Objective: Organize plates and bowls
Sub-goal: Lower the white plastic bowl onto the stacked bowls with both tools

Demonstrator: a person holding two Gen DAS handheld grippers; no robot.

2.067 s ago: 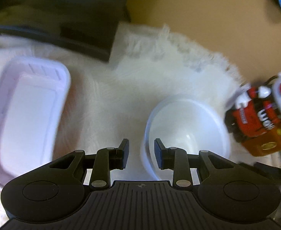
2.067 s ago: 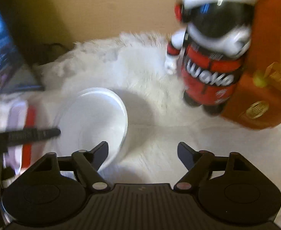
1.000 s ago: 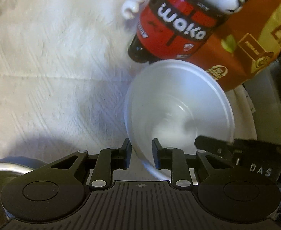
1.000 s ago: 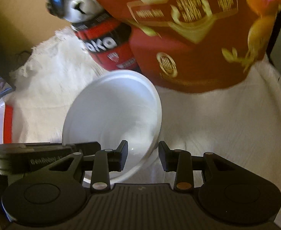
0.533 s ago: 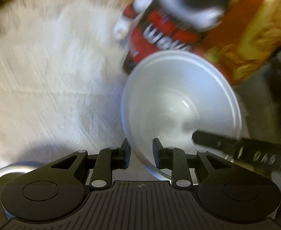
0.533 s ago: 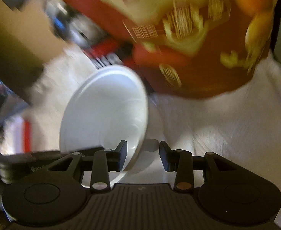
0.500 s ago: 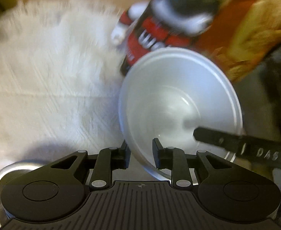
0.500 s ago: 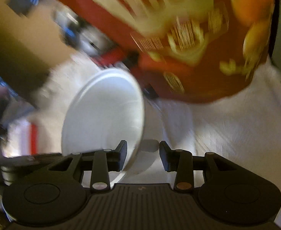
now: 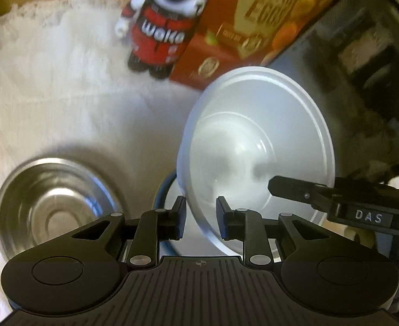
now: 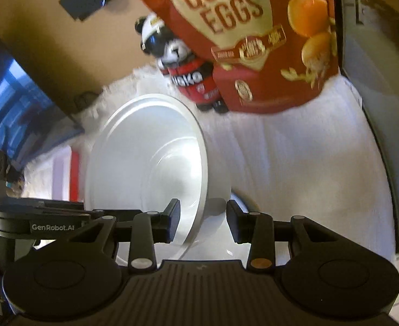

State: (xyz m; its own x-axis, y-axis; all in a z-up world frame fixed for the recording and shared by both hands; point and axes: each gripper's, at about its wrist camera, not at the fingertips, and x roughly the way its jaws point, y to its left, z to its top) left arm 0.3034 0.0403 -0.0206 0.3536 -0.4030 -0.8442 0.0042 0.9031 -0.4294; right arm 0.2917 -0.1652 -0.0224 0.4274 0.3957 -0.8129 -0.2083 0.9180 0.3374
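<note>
White cloth [image 9: 50, 87] over the tabletop, bearing all items. Red quail-egg bag [image 10: 243, 38], upright at the back. White bowl [image 9: 256, 146], tilted and raised off the cloth, gripped at opposite rims. Steel bowl [image 9: 50, 206], on the cloth left of the white one. Panda figurine [image 9: 164, 32], just beside the bag. Left tongs [image 9: 199, 214] clamped on the white bowl's near rim. Right tongs [image 10: 202, 222] clamped on its other rim.
</note>
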